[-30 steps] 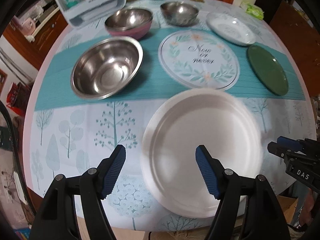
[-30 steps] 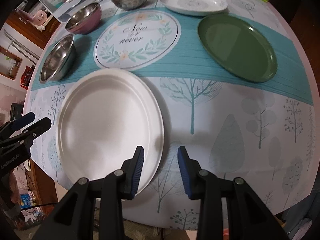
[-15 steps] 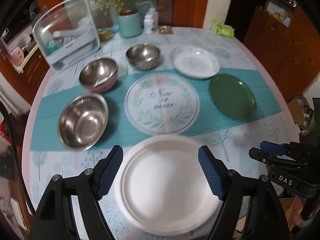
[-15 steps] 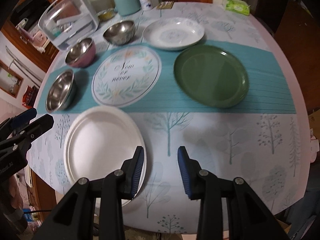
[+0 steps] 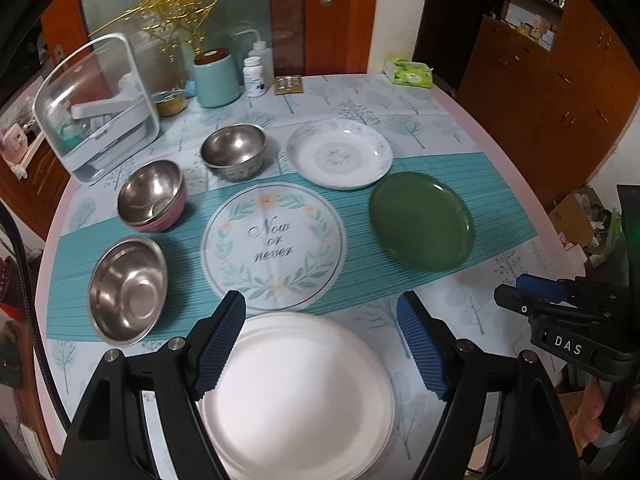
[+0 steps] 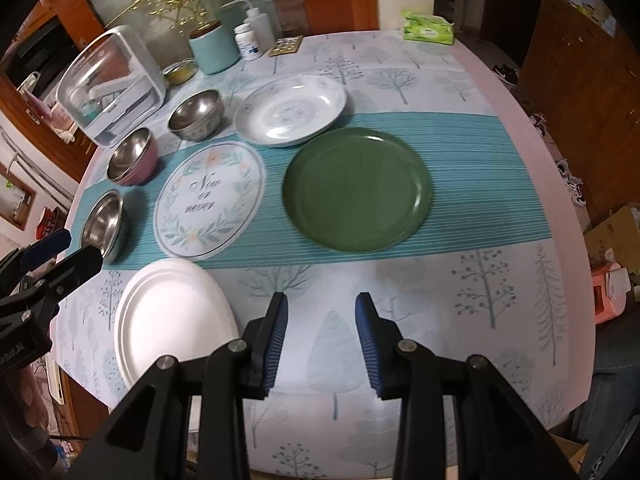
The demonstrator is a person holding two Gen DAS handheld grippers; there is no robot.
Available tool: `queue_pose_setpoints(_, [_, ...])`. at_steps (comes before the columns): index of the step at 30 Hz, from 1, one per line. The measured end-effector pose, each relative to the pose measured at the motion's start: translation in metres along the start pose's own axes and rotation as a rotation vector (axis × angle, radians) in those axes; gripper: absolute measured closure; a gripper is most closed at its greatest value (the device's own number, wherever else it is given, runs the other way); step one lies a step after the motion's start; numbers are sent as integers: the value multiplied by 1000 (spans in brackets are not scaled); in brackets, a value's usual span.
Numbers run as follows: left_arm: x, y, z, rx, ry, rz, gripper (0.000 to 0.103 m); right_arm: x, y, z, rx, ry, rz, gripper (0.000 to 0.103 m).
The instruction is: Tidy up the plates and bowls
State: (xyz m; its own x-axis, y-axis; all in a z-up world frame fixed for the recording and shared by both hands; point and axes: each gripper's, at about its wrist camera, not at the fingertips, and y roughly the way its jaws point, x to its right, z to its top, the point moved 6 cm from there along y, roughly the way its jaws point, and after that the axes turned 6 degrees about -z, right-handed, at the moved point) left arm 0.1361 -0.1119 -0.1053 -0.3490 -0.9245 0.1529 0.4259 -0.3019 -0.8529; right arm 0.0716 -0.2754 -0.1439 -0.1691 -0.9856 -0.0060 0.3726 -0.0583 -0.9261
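A white plate (image 5: 304, 392) lies at the table's near edge; it also shows in the right wrist view (image 6: 172, 320). My left gripper (image 5: 320, 344) is open and empty above it. My right gripper (image 6: 322, 340) is open and empty over bare cloth, right of the white plate. A green plate (image 5: 422, 226) (image 6: 356, 188) and a patterned white plate (image 5: 340, 156) (image 6: 290, 114) lie on the right. Three steel bowls stand on the left: a near one (image 5: 128, 288), a pink-sided one (image 5: 152, 196) and a far one (image 5: 234, 156).
A round "Now or never" mat (image 5: 274, 246) lies mid-table on a teal runner. A clear lidded box (image 5: 96, 108), a teal canister (image 5: 214, 78), bottles and a tissue pack (image 5: 408, 72) stand along the far edge. The table drops off at the near edge.
Both grippers have pulled back and risen from the table, so more of it shows. The right gripper's jaws have opened wider. The dishes have not moved.
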Motion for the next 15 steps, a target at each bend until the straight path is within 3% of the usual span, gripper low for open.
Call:
queue_pose_setpoints(8, [25, 34, 22, -5, 21, -15, 24, 32, 16, 21, -10, 31, -12, 68])
queue_pose_setpoints(15, [34, 92, 43, -51, 15, -33, 24, 64, 44, 48, -24, 97, -17, 68])
